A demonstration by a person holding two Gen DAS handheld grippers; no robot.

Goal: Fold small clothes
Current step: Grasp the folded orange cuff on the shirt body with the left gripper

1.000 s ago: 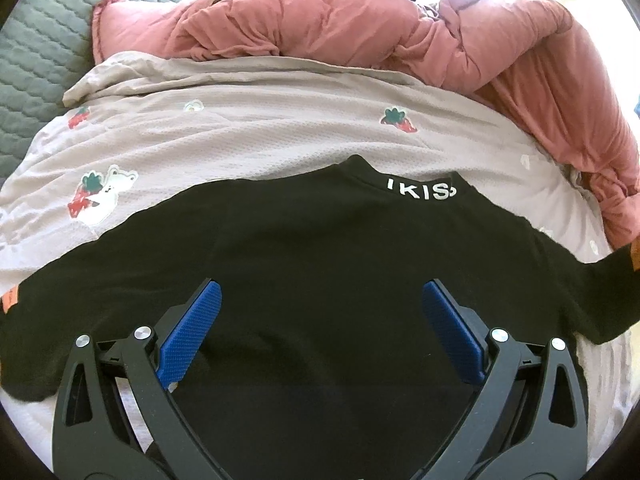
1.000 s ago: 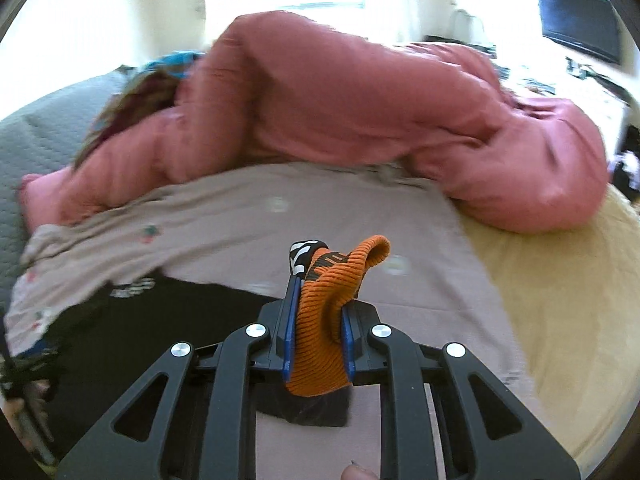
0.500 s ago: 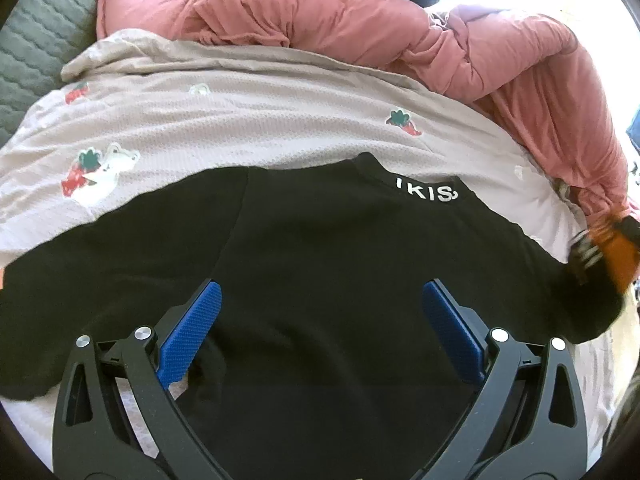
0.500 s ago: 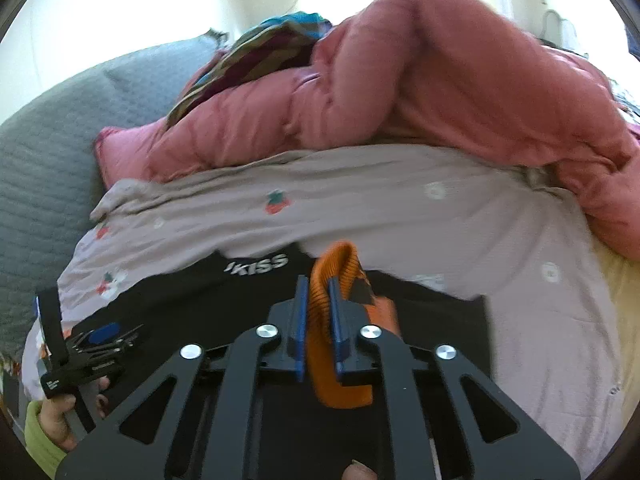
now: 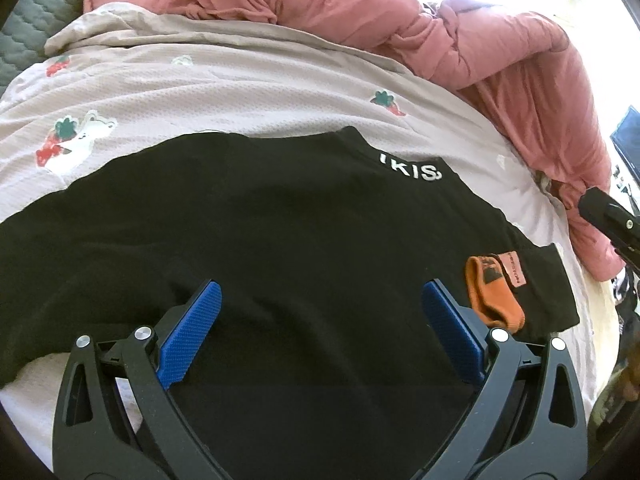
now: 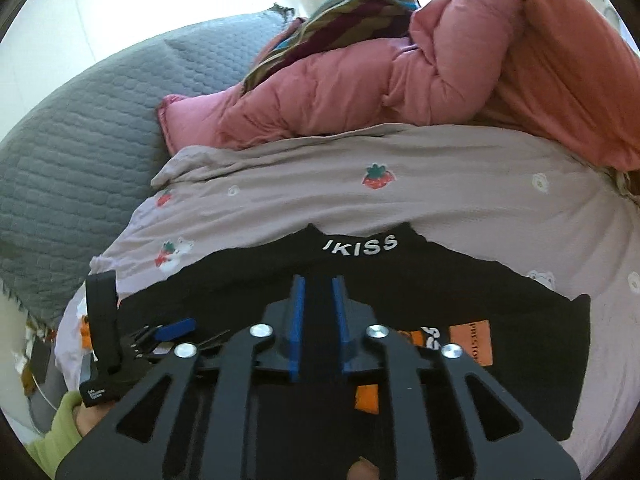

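A small black top (image 5: 280, 240) with white collar lettering lies flat on a pale printed blanket (image 5: 240, 80). Its right sleeve is folded inward over the body, with the orange cuff (image 5: 494, 296) lying on the black cloth. My left gripper (image 5: 320, 320) is open wide and empty, low over the shirt's lower body. In the right wrist view the shirt (image 6: 520, 320) lies below my right gripper (image 6: 320, 312), whose blue pads stand slightly apart with nothing between them, above the folded sleeve and its orange label (image 6: 468, 340).
A bunched pink quilt (image 5: 440, 28) lies along the far side and right of the blanket. A grey quilted pillow (image 6: 80, 152) sits at the left. A striped cloth (image 6: 348, 12) lies behind the quilt.
My right gripper carried the orange cuff inward over the shirt body, then let it go; the sleeve now lies folded on the shirt. My left gripper stayed open over the shirt.
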